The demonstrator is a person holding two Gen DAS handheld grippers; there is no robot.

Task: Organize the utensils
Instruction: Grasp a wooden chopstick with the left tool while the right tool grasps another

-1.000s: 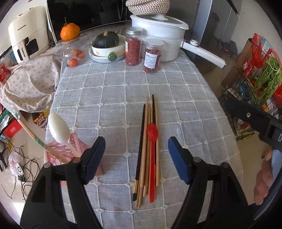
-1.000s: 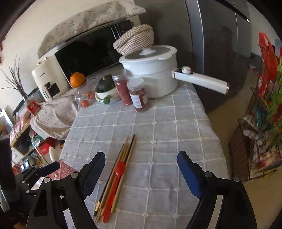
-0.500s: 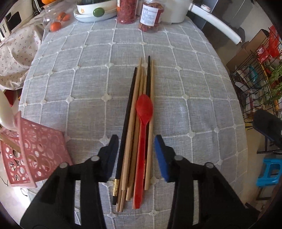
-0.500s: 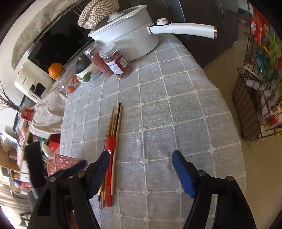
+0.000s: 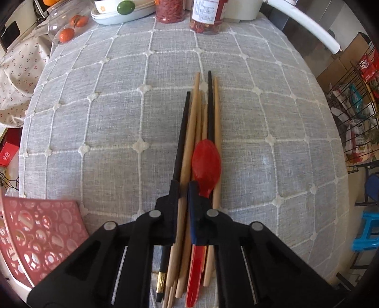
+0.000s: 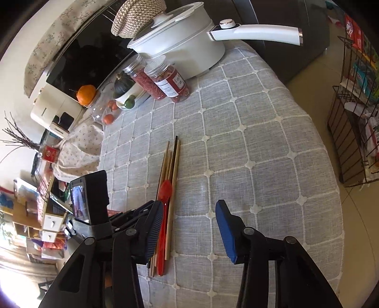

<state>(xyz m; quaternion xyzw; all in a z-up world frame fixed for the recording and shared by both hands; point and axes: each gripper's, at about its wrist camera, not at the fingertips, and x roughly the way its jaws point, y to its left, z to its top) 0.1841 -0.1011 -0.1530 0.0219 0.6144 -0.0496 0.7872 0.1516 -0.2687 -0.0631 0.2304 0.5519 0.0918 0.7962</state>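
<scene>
Left gripper (image 5: 183,187) was clamped on a wooden chopstick (image 5: 192,132) in the utensil bundle, mid-table on the grey tablecloth (image 5: 106,118). Red spoon (image 5: 206,163) lay in the same bundle, just right of the jaws. Pink basket (image 5: 40,234) sat near-left. Right gripper (image 6: 189,227) hovered wide open, holding nothing, just right of the bundle.

A bundle of chopsticks (image 5: 193,132) with a spoon (image 5: 206,163) on top lies mid-table, jars (image 5: 205,14) and a pot (image 6: 182,49) behind, a basket (image 5: 35,234) at left.
</scene>
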